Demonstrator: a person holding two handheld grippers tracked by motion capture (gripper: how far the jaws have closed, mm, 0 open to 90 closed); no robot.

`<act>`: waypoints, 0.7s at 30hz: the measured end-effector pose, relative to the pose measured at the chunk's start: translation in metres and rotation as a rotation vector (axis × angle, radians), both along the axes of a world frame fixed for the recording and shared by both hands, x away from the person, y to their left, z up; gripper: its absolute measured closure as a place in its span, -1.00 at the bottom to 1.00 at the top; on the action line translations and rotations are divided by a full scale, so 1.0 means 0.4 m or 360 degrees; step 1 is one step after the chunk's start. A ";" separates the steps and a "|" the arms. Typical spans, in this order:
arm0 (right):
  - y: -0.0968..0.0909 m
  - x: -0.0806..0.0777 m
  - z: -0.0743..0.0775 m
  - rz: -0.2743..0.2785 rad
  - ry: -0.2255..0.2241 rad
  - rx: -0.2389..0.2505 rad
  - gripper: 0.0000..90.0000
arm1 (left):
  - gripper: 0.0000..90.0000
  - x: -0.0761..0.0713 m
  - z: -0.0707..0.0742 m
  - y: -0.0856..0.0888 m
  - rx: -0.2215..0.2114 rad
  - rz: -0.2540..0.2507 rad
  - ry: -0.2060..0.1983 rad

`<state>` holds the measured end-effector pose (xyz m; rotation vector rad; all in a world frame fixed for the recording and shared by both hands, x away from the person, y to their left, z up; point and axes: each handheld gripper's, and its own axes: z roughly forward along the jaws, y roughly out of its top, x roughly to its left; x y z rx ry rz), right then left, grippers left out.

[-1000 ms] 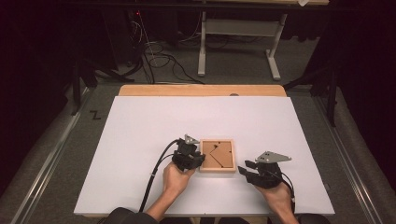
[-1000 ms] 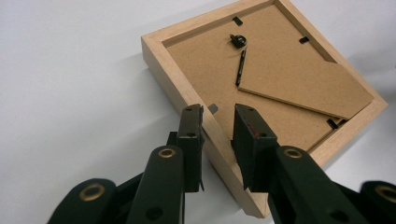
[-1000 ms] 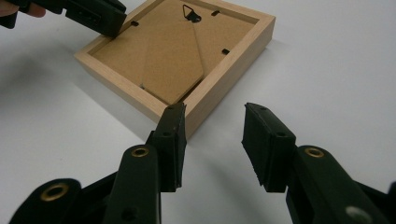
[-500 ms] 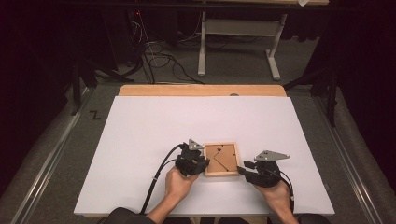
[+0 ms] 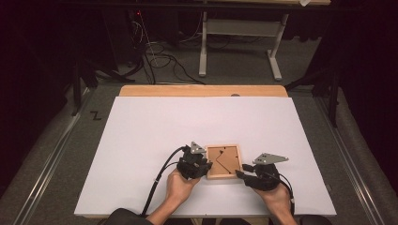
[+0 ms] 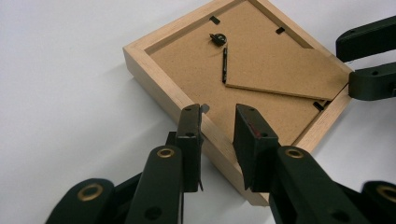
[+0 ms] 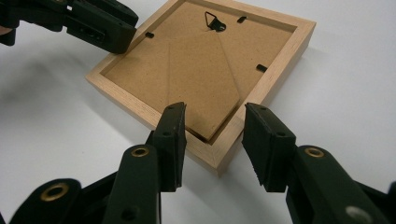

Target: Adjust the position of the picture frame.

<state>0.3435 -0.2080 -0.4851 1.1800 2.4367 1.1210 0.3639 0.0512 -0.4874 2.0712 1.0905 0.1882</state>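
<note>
Tongs status: the left tongs [image 5: 202, 165] straddle the left rail of the wooden picture frame [image 5: 224, 161], one jaw outside the rail and one over the backing board; whether the pads press the wood cannot be told. The right tongs [image 5: 240, 173] stand spread around the frame's near right corner, with a gap at each jaw in the right gripper view.

The frame lies face down, backing board up, on the white counter [image 5: 141, 140], near the front edge and slightly right of centre. A bare wooden strip [image 5: 202, 91] edges the counter at 12 o'clock. Beyond it lie grey carpet, loose cables [image 5: 155, 56] and the white legs of a second table [image 5: 239, 42] in a dark room.

The left hand [image 5: 180, 187] enters from 6 o'clock, its tongs at 9 o'clock of the frame. The right hand [image 5: 277, 194] sets its tongs at 4 o'clock of the frame, pointing toward it.

On the backing board sit a folded-flat stand [image 6: 285, 65], a metal hanger [image 7: 212, 21] and small black retaining tabs [image 6: 214, 20]. A black cable [image 5: 159, 183] trails from the left tongs toward 6 o'clock.
</note>
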 end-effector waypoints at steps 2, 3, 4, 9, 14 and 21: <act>-0.001 -0.001 0.000 -0.0007 0.0009 0.0005 0.33 | 0.60 0.001 0.000 0.001 -0.0001 -0.0007 -0.0002; 0.000 -0.001 0.000 -0.0010 0.0010 0.0004 0.32 | 0.60 0.002 -0.001 0.002 0.0001 -0.0014 -0.0005; 0.001 -0.003 0.000 -0.0015 0.0015 0.0004 0.31 | 0.60 0.002 -0.001 0.002 0.0000 -0.0017 -0.0005; 0.003 -0.010 -0.001 -0.0028 0.0007 0.0003 0.30 | 0.60 0.006 0.000 0.003 -0.0001 -0.0038 0.0004; 0.004 -0.016 0.000 -0.0034 0.0010 -0.0002 0.29 | 0.59 0.008 0.001 0.000 0.0023 -0.0067 -0.0014; 0.007 -0.025 0.000 -0.0040 0.0005 -0.0008 0.28 | 0.57 0.015 0.000 0.006 -0.0013 -0.0095 0.0016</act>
